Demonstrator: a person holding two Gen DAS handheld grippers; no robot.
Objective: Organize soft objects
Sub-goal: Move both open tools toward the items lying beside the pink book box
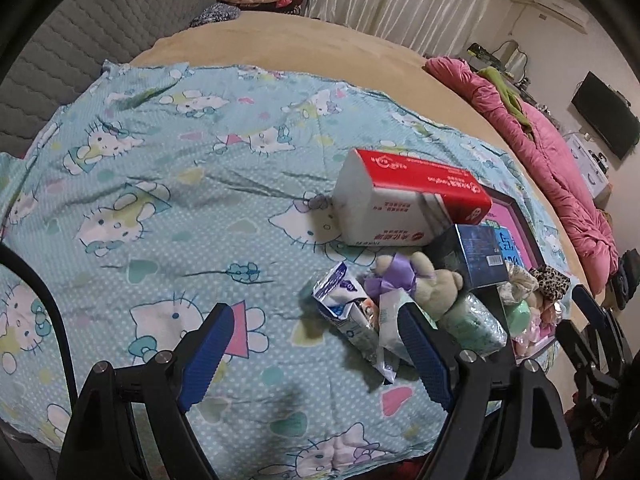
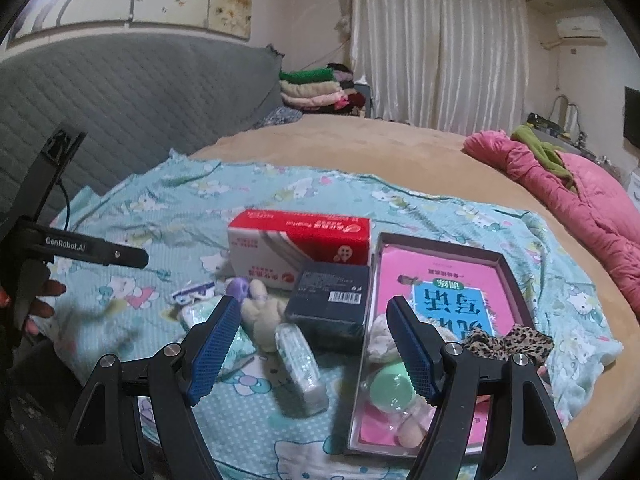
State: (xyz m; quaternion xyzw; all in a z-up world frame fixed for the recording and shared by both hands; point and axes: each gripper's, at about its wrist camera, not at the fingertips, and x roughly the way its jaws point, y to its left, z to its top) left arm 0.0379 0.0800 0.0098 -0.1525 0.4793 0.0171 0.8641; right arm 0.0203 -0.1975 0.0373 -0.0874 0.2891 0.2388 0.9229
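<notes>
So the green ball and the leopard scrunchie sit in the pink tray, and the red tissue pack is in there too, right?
Not quite. The red tissue pack lies on the blue sheet, beside the pink tray, not in it. The right wrist view shows this. The green ball and leopard scrunchie are in it.

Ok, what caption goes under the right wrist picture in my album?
Open right gripper above a tissue pack, plush toy and tray on cartoon-cat bedding.

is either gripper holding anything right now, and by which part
Nothing is held: the left gripper and the right gripper both stand open with no item between their pads.
</notes>
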